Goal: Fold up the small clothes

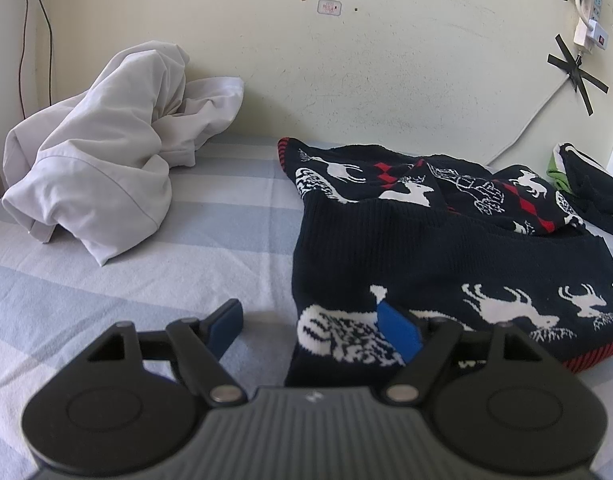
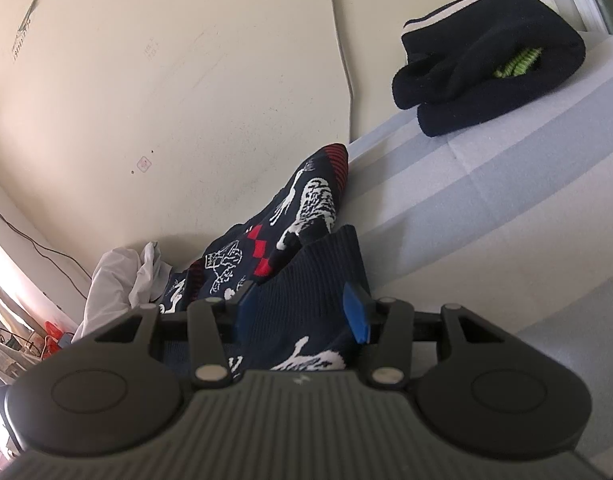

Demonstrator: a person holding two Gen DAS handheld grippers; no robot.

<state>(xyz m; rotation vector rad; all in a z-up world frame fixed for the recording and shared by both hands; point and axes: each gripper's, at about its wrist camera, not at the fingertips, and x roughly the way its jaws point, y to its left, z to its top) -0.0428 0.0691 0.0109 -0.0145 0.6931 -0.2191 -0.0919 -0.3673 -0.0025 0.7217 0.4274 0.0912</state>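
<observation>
— Left wrist view: what is seen of the left gripper (image 1: 310,326)?
— It is held wide open, nothing gripped; its right pad lies over the navy reindeer sweater (image 1: 446,248) spread on the striped bed sheet (image 1: 146,272).
— And the right gripper (image 2: 302,312)?
— Parted around ribbed sweater fabric (image 2: 306,280); whether it is pinched cannot be told.

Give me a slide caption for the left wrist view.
Open left claw beside patterned navy sweater, white garment behind.
</observation>
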